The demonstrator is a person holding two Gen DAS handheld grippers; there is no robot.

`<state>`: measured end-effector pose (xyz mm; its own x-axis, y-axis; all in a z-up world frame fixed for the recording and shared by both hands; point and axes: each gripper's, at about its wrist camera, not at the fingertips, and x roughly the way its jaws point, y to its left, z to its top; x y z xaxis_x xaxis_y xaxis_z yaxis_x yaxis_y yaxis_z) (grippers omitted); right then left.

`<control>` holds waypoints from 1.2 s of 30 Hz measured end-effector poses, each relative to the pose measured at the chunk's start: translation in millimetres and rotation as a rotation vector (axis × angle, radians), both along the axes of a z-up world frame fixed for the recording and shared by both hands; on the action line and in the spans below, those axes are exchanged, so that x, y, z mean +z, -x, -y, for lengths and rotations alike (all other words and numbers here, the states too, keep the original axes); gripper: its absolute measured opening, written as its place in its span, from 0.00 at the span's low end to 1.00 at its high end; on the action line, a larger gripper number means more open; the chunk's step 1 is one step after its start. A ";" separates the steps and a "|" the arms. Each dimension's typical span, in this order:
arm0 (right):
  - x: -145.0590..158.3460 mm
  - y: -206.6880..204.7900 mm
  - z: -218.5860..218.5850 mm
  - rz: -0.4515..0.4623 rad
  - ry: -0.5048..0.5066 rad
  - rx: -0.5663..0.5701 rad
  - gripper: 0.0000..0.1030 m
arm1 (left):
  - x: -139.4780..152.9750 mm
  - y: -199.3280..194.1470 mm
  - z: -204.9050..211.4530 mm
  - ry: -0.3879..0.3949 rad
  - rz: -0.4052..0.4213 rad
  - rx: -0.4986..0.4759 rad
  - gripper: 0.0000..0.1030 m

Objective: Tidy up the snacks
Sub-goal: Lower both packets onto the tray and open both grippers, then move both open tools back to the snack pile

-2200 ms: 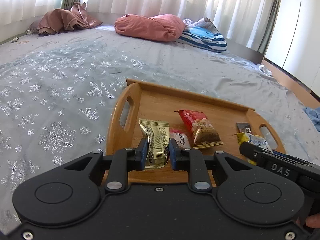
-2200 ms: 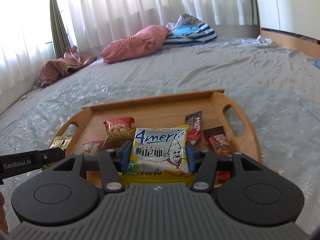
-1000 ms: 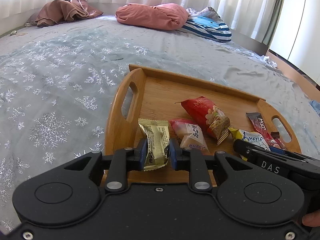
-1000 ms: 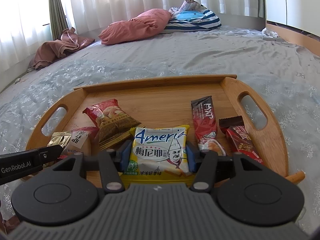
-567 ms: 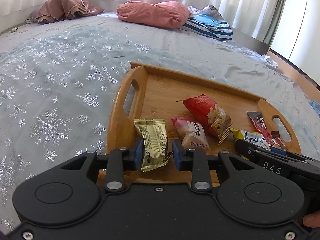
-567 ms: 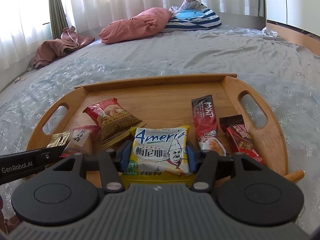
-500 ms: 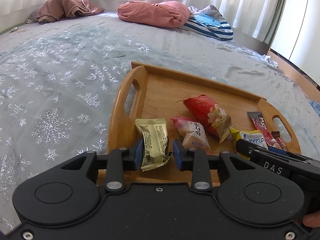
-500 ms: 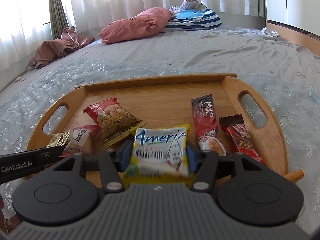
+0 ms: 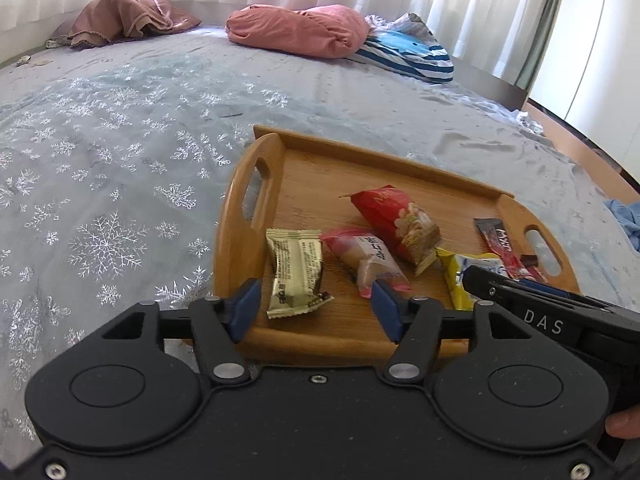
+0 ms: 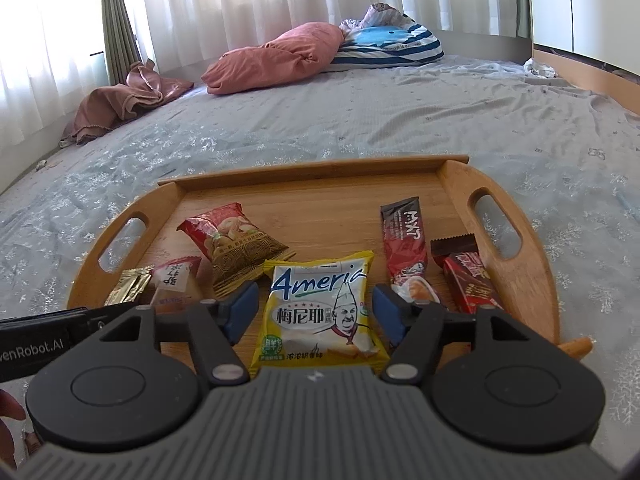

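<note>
A wooden tray (image 9: 248,208) (image 10: 516,276) lies on the bed and holds several snack packets. My left gripper (image 9: 316,306) is open over the tray's near left corner, with a gold packet (image 9: 296,270) lying free between its fingers. My right gripper (image 10: 316,310) is open, with a yellow "Ameria" packet (image 10: 320,312) lying free on the tray between its fingers. Also on the tray are a pink-and-white packet (image 9: 366,258), a red peanut packet (image 10: 232,242), a long red bar (image 10: 404,248) and a dark red bar (image 10: 470,280).
The tray rests on a grey snowflake bedspread (image 9: 100,168). A pink pillow (image 9: 300,30), a striped blue cushion (image 10: 392,46) and a brown cloth (image 9: 124,20) lie at the far side by the curtains. A wooden bed edge (image 10: 588,80) runs along the right.
Both grippers have opened wide. The gold packet and the yellow packet, held earlier, now lie loose on the tray between the fingers.
</note>
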<state>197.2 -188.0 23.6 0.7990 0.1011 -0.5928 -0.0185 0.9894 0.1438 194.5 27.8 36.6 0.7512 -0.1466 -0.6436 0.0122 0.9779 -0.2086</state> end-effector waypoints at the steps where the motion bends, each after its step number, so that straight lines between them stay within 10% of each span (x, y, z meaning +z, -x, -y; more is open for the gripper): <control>1: 1.5 2.6 0.7 0.005 0.001 0.002 0.76 | 1.3 3.0 0.4 0.002 0.001 -0.002 0.61; 36: 0.9 110.2 22.0 0.100 0.075 0.083 0.91 | -2.8 103.4 0.0 -0.043 0.022 0.005 0.83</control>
